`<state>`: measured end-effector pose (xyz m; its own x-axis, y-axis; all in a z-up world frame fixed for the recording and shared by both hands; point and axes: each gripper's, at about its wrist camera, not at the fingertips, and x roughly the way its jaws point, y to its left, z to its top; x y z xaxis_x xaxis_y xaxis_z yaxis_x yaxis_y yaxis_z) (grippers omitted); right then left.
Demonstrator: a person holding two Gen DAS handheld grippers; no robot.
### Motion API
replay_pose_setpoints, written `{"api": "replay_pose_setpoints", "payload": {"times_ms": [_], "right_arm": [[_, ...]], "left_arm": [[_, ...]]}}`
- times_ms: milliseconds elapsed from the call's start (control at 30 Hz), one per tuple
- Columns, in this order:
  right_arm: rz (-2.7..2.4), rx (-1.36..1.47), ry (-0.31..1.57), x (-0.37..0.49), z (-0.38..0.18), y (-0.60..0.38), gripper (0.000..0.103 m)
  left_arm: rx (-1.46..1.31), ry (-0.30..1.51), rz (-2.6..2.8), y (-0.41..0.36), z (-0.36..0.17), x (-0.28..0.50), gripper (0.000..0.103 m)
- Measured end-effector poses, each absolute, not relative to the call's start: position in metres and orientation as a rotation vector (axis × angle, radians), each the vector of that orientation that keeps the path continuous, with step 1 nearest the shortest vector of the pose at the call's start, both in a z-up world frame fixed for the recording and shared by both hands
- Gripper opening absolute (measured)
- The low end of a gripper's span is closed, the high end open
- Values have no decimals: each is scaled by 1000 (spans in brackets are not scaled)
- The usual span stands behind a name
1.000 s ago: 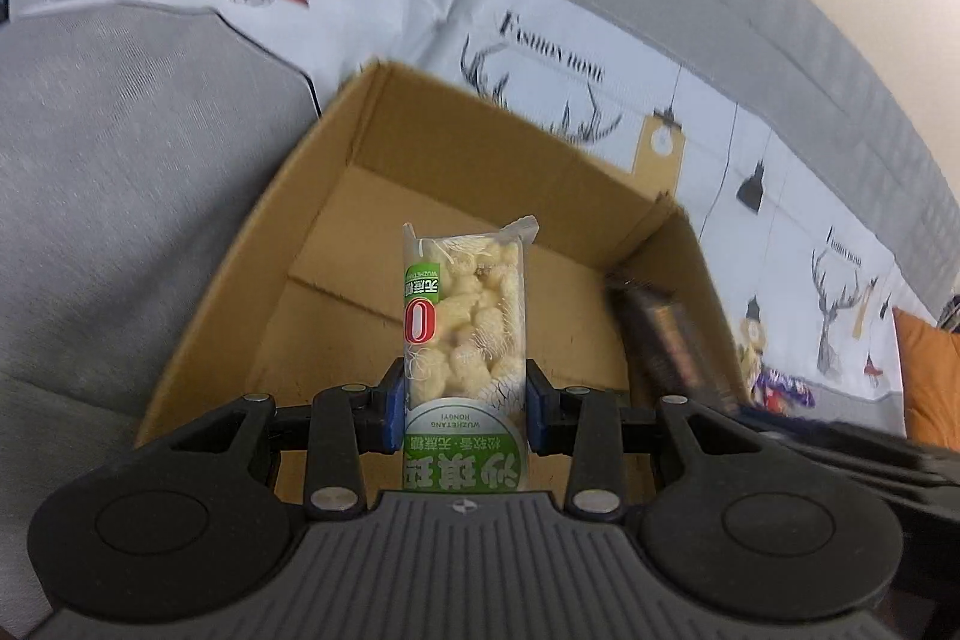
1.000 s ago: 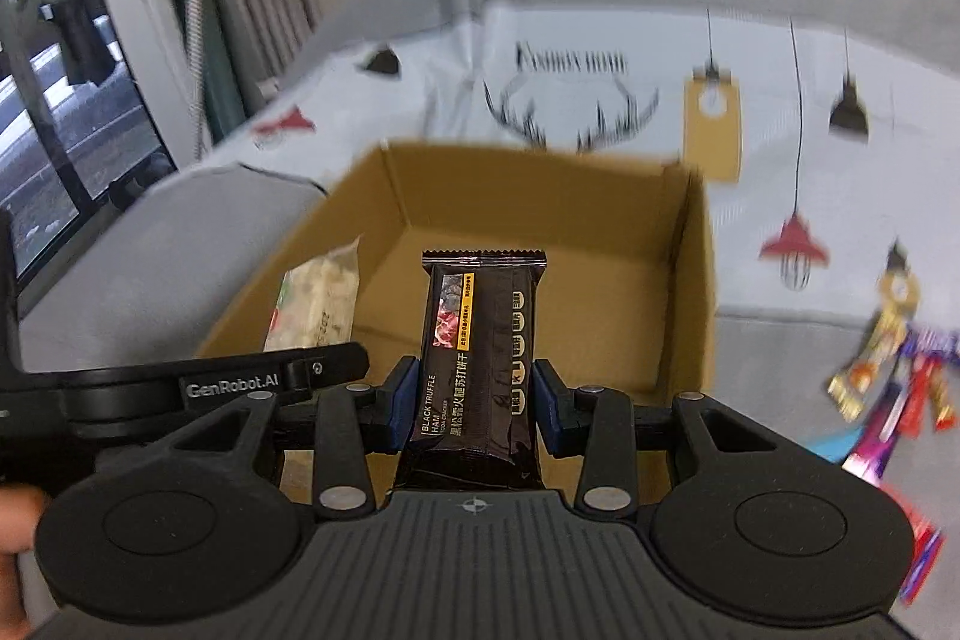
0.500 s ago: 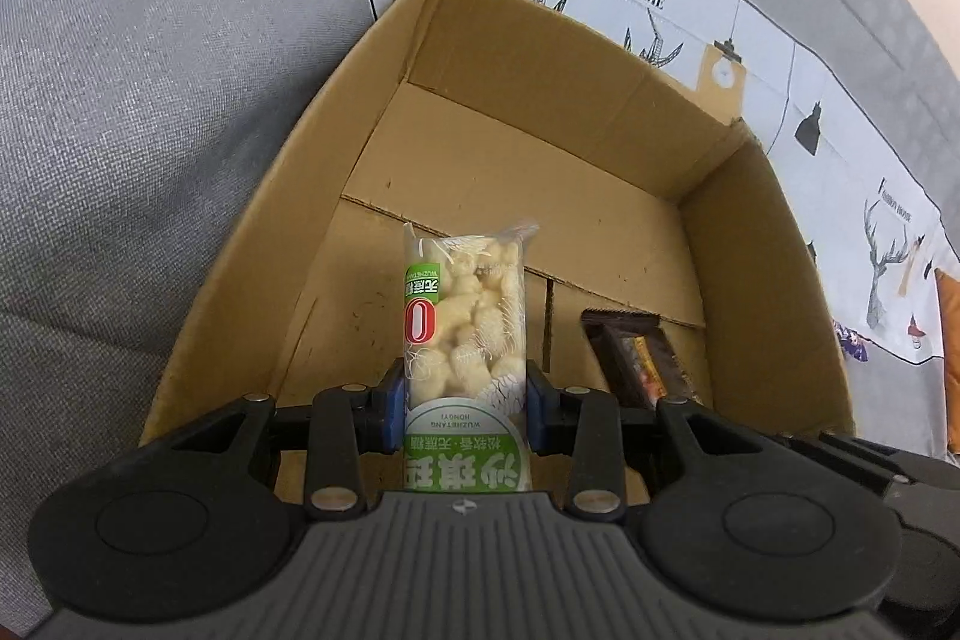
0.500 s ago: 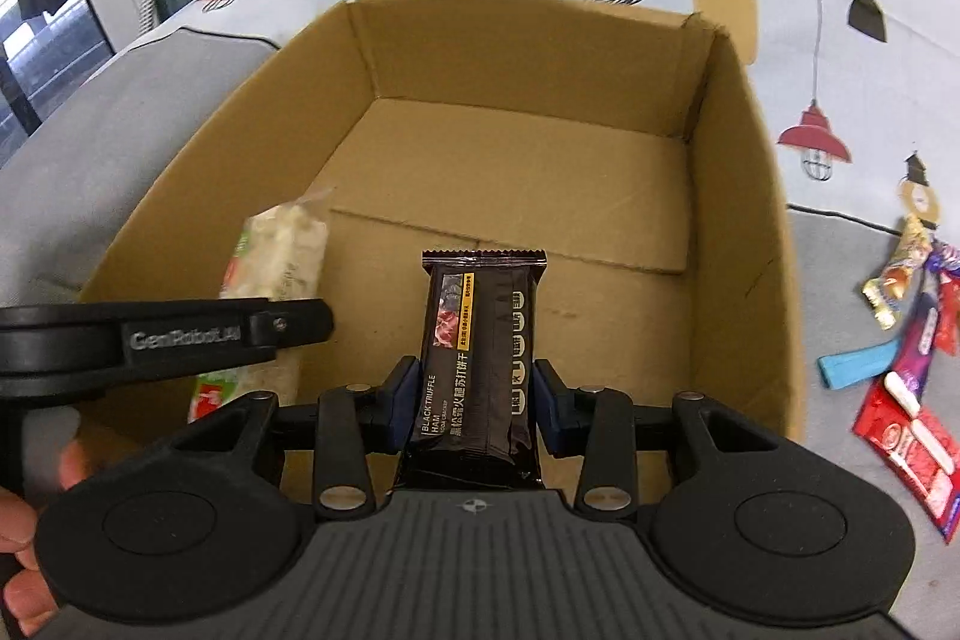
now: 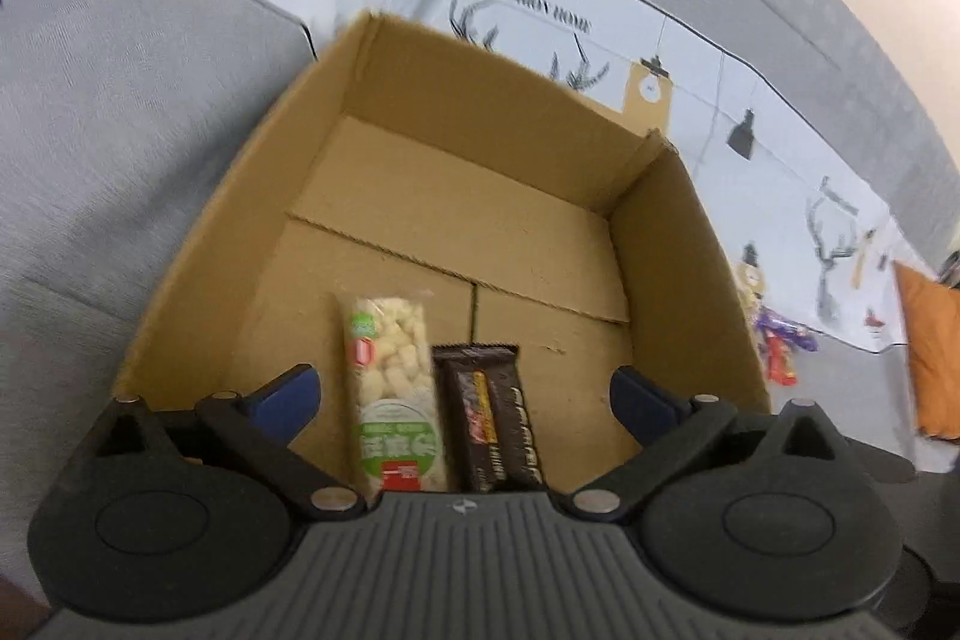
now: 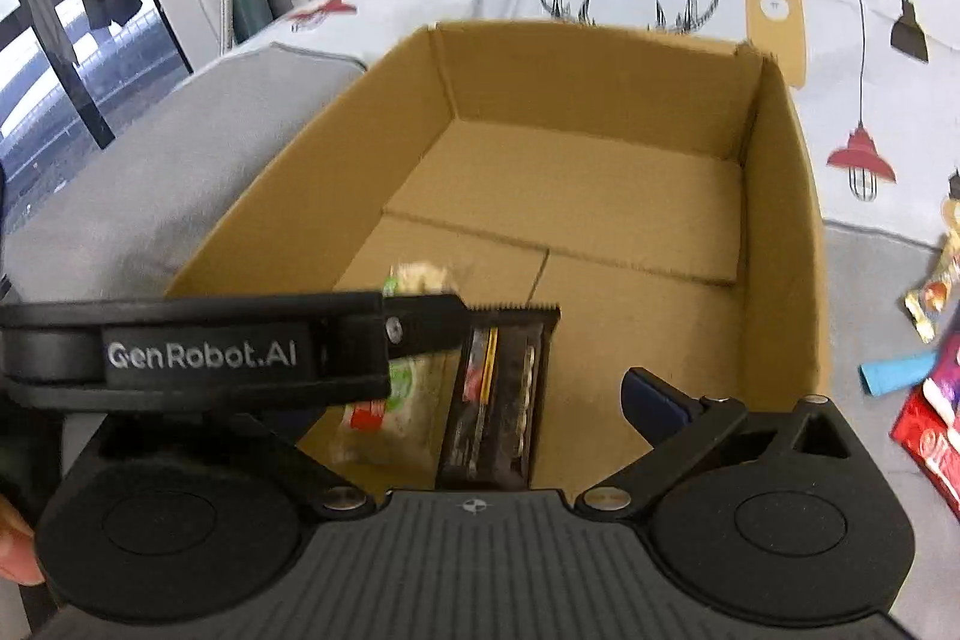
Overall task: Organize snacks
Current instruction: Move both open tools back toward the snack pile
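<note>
Brown cardboard box (image 5: pixel 420 148) on grey sofa cushion (image 5: pixel 120 148), now with two snacks inside. Half a second ago, both pinched in tongs; now let go. Left gripper (image 5: pixel 462 394) opening, spread wide, nothing pinched. Right gripper (image 6: pixel 480 400) opening too, spread wide, pinching nothing. Clear packet of pale puffed snacks (image 5: pixel 393 394) and dark brown chocolate bar (image 5: pixel 495 418) side by side near box's near edge. More bright wrapped snacks (image 6: pixel 936 376) beside box's right wall, likely next.

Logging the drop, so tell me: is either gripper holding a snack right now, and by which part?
Neither. Both jaws are opening, clear of the rice snack and chocolate bar in the box.
</note>
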<state>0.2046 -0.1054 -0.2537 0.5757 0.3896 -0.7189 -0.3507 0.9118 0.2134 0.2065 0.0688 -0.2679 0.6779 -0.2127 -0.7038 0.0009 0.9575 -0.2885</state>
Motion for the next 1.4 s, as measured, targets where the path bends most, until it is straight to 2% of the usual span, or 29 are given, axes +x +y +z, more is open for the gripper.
{"api": "replay_pose_setpoints", "payload": {"times_ms": [100, 233, 500, 533, 567, 667, 733, 1067, 1400], "right_arm": [[443, 77, 841, 194, -247, -113, 102], [433, 66, 711, 172, -226, -118, 103], [443, 161, 633, 135, -205, -150, 102], [441, 174, 632, 132, -205, -155, 99], [436, 189, 632, 129, -205, -160, 89], [398, 204, 632, 118, -203, -178, 69], [363, 205, 612, 110, -201, -193, 63], [300, 261, 562, 89, -214, -288, 65], [107, 216, 482, 88, -255, -384, 98]], "left_arm": [[-247, 783, -69, 65, -259, 198, 103], [-262, 751, -30, 64, -249, 185, 103], [-187, 680, -33, 38, -219, 156, 103], [-179, 676, -39, 32, -216, 153, 103], [-173, 673, -49, 25, -214, 149, 103], [-152, 662, -75, 2, -207, 141, 103], [-127, 645, -93, -15, -203, 136, 103], [10, 637, -208, -108, -207, 134, 103], [135, 704, -355, -194, -253, 174, 103]]}}
